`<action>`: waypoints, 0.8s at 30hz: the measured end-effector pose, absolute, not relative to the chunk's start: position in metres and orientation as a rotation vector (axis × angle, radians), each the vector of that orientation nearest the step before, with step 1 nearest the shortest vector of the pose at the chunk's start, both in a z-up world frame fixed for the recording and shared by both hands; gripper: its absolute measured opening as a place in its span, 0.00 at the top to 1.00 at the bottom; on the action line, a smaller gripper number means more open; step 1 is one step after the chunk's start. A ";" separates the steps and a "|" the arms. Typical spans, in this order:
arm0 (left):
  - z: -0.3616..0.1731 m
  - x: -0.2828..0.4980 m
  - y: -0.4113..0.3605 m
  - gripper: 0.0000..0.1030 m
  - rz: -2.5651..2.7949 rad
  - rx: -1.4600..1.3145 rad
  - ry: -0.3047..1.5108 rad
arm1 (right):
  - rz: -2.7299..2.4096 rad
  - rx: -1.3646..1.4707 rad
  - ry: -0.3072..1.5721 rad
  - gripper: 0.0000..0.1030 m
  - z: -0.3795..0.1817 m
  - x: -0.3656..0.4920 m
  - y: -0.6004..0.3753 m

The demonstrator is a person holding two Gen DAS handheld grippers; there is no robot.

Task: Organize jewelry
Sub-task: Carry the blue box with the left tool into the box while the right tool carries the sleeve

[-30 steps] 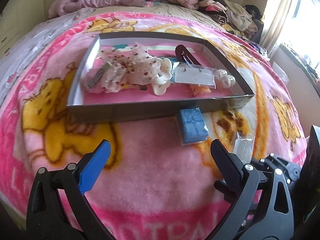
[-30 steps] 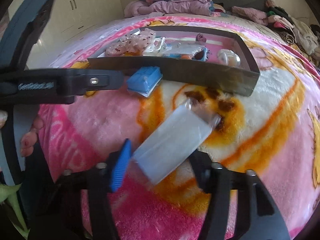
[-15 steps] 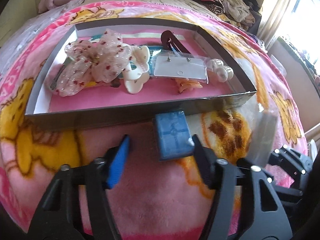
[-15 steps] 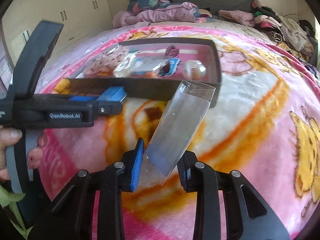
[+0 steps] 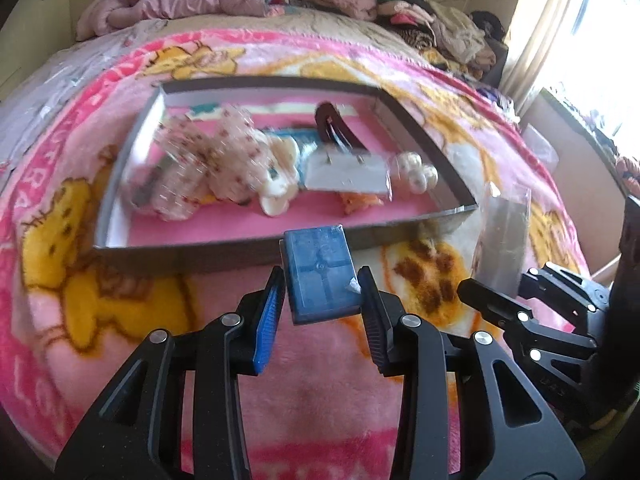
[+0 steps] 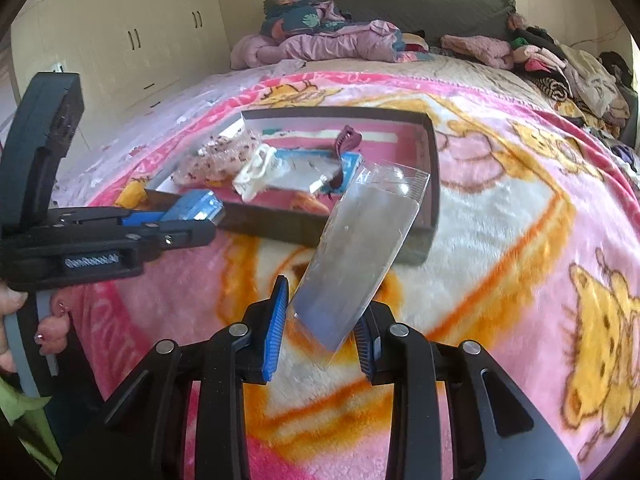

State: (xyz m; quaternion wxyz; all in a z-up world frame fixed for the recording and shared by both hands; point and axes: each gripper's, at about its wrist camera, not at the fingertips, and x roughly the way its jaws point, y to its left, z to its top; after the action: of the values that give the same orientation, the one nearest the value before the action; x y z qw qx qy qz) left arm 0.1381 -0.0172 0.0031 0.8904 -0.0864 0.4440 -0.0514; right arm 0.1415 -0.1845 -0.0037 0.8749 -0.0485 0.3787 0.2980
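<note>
1. Jewelry tray (image 5: 424, 136) sits mid-bed on a pink cartoon blanket (image 5: 320, 400).
2. Left gripper (image 5: 320, 300), jaws just closed, pinches a blue box (image 5: 320, 272) at the tray's near edge.
3. Right gripper (image 6: 320, 328) pinches a clear sleeve (image 6: 360, 252).
4. Clothes (image 6: 332, 44) are heaped along the bed's far edge.

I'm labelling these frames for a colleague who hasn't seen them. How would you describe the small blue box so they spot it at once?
Start at the pink cartoon blanket and find the shallow grey tray of hair accessories. Just in front of its near wall, the left gripper is shut on the blue box. It is the only solid blue block, ribbon-patterned on top, unlike the clear sleeve in the right gripper.
</note>
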 end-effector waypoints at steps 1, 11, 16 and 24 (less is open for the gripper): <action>0.007 0.138 -0.014 0.72 -0.099 -0.178 0.913 | 0.624 -0.103 0.787 0.71 -0.001 0.143 -0.182; 0.025 0.147 0.017 0.72 -0.042 -0.211 0.866 | 0.650 -0.136 0.757 0.71 0.019 0.154 -0.161; 0.029 0.153 0.028 0.72 -0.029 -0.224 0.856 | 0.657 -0.140 0.747 0.71 0.028 0.164 -0.151; 0.034 0.165 0.047 0.72 -0.010 -0.245 0.844 | 0.652 -0.149 0.725 0.71 0.040 0.183 -0.138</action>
State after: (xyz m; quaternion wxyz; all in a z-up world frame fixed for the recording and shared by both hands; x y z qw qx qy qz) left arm 0.1649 0.0467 0.0336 0.9049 -0.1186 0.4088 -0.0048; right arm 0.1826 -0.1384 0.0398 0.8807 -0.0715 0.3482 0.3130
